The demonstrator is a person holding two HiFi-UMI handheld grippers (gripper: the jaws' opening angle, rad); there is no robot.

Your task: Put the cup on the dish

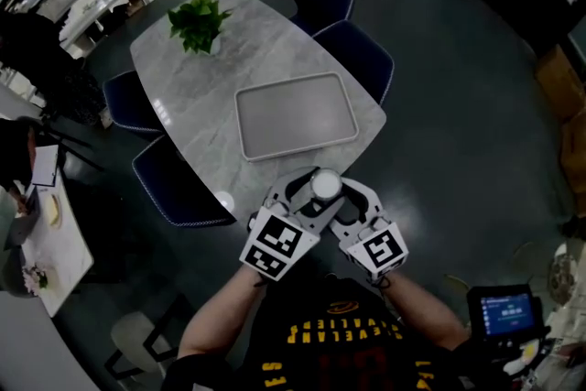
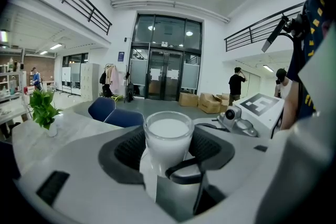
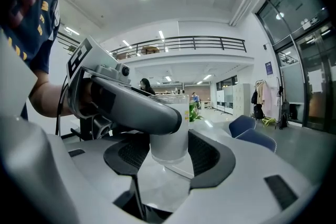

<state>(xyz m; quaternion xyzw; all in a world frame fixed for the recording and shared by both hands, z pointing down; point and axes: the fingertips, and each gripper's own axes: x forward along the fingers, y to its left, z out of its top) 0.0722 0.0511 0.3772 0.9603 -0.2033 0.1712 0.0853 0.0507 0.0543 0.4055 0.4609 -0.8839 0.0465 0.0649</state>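
Note:
A clear cup (image 1: 326,186) with a whitish look hangs just off the near edge of the marble table (image 1: 192,87), in front of my body. Both grippers meet on it. My left gripper (image 1: 309,194) comes in from the left and my right gripper (image 1: 345,197) from the right, each with its jaws closed against the cup's sides. In the left gripper view the cup (image 2: 168,139) stands upright between the dark pads (image 2: 123,152). In the right gripper view the cup (image 3: 170,134) is partly covered by a left gripper finger (image 3: 131,107). The grey rectangular dish (image 1: 295,115) lies empty on the table beyond.
A potted green plant (image 1: 199,21) stands at the table's far end. Dark blue chairs (image 1: 364,55) are tucked in along both long sides. People stand in the background of the gripper views. A white side table (image 1: 41,252) is at the left.

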